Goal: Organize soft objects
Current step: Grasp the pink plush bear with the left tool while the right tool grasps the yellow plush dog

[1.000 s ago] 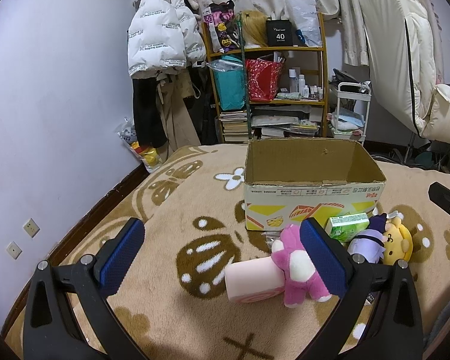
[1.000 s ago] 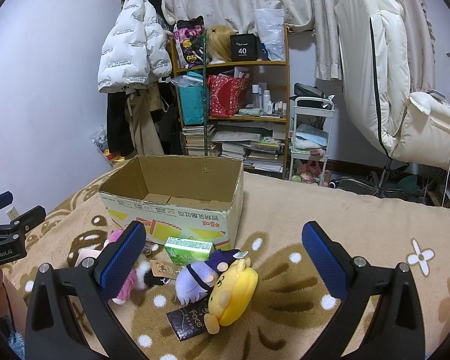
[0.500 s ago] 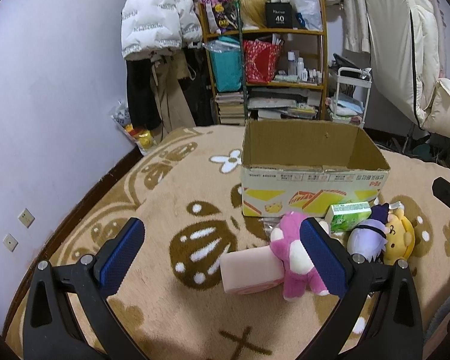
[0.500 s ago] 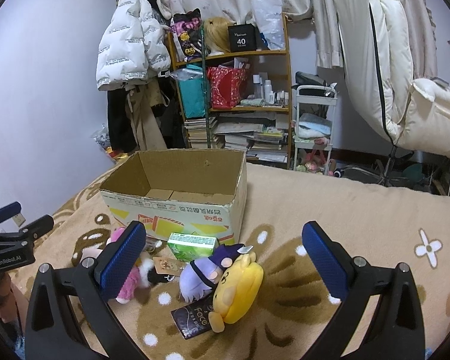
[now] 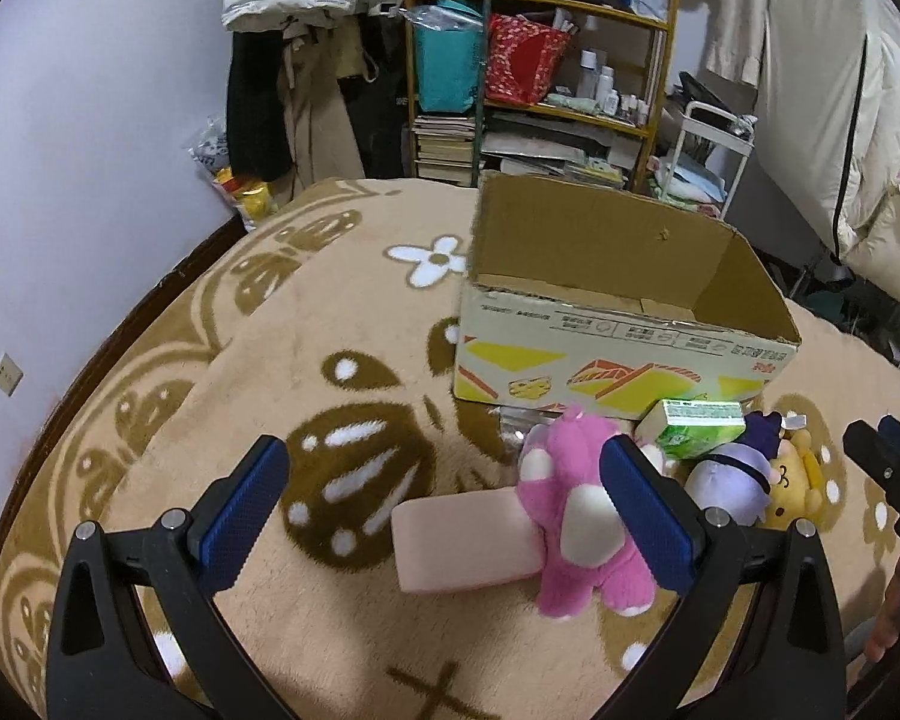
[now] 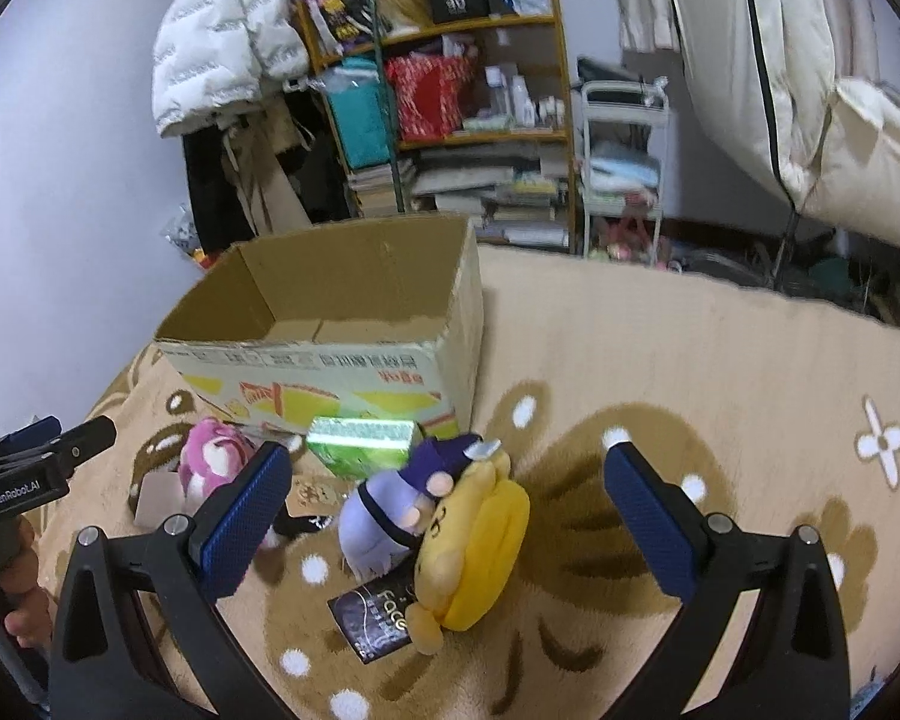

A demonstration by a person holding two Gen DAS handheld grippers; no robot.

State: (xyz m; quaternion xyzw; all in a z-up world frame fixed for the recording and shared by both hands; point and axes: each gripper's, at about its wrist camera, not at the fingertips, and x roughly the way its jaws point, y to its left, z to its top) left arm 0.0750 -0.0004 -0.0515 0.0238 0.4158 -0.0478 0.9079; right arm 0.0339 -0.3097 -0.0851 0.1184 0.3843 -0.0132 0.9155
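Both claws wide and empty — your left gripper (image 5: 444,510) hangs over the pink plush (image 5: 576,516) lying before the cardboard box (image 5: 606,354); likely light, squashy — pinch its body.

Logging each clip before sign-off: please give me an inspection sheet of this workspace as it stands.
Surface: beige patterned blanket.
Job's things: pink plush, purple plush and yellow plush lie in front of the open cardboard box; no toys visible inside it.
Clutter: pink block, green carton, dark packet.
Grippers: left hand-held gripper and right hand-held gripper both open, holding nothing.
Cables: nothing seen.
Surroundings: crowded shelf, hanging white jacket, white trolley.
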